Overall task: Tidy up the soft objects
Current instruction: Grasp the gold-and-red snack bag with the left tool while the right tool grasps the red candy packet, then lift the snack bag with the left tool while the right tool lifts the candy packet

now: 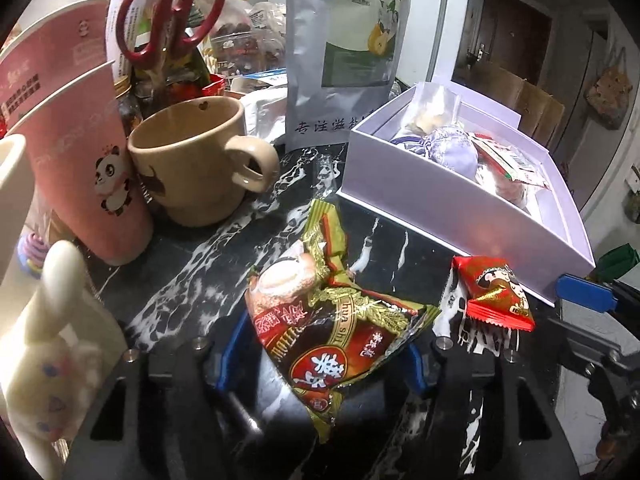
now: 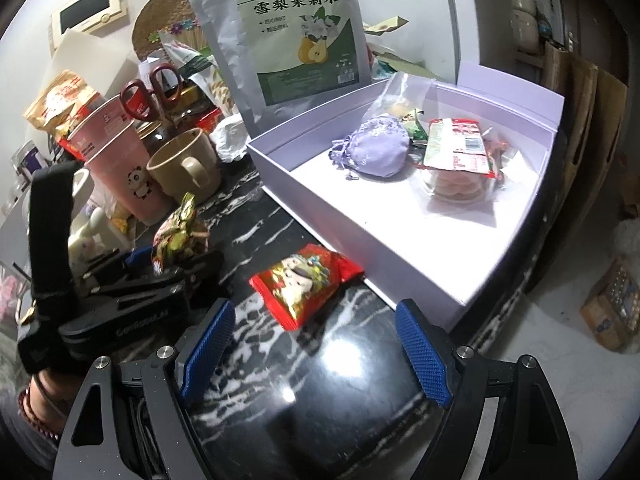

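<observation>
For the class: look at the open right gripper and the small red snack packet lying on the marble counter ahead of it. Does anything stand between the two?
Nothing visible does. Only bare counter lies between the right gripper and the red snack packet. The white box stands beyond the packet.

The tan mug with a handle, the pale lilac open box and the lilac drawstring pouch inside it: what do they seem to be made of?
The tan mug with a handle looks like matte plastic or glazed ceramic; its smooth, dull wall leaves this open. The pale lilac open box seems rigid coated cardboard, given its thin straight walls and sharp corners. The lilac drawstring pouch looks like soft woven fabric, gathered and wrinkled at its cords.
</observation>
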The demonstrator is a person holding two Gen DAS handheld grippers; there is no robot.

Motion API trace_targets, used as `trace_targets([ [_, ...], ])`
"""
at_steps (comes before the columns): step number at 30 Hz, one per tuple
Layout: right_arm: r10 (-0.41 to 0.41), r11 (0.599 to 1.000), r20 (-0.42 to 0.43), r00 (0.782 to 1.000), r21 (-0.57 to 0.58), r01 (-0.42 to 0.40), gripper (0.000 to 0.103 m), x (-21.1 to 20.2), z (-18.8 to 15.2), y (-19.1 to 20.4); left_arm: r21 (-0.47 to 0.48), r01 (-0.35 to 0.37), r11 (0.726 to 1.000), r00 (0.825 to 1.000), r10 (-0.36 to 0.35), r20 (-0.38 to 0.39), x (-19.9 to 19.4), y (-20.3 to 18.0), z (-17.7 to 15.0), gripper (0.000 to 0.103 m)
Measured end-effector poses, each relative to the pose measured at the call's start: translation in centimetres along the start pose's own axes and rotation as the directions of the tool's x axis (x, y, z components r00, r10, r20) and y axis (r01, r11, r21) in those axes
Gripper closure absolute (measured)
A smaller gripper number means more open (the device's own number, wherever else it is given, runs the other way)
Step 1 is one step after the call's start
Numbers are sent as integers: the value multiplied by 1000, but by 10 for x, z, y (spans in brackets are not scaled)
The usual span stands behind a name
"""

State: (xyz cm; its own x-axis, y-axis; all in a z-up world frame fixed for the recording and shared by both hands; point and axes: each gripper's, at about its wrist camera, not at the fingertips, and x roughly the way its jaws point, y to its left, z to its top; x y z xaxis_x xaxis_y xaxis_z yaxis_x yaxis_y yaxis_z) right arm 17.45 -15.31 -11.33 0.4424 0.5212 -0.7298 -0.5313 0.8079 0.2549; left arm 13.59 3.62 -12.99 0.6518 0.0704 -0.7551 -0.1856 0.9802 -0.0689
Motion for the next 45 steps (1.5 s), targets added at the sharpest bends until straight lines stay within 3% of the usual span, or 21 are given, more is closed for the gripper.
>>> trace_targets([
  [8,-3,998,-23,1000,66,5,27,19,15,2,3,-17,1000,1000,17,-2,-9,2,-10,41],
  [13,-31,991,-64,997,129,39,39,37,17,1,-5,-9,1000,1000,9,-3,-9,3,-11,41],
  [18,-4,993,-81,997,115,13,58,40,12,2,-2,-4,1000,1000,4,-4,-10,1,-12,41],
  [33,95,995,-130,987,48,-90,60,4,-30,3,28,53,998,998,-52,-46,-43,-13,-49,41],
  [40,98,995,-143,985,-5,-100,60,-21,-59,7,100,52,994,997,-46,-60,-57,-26,-70,41],
  [45,97,995,-148,984,-21,-101,59,-24,-67,10,63,95,993,992,-89,-85,-49,-22,-70,41],
])
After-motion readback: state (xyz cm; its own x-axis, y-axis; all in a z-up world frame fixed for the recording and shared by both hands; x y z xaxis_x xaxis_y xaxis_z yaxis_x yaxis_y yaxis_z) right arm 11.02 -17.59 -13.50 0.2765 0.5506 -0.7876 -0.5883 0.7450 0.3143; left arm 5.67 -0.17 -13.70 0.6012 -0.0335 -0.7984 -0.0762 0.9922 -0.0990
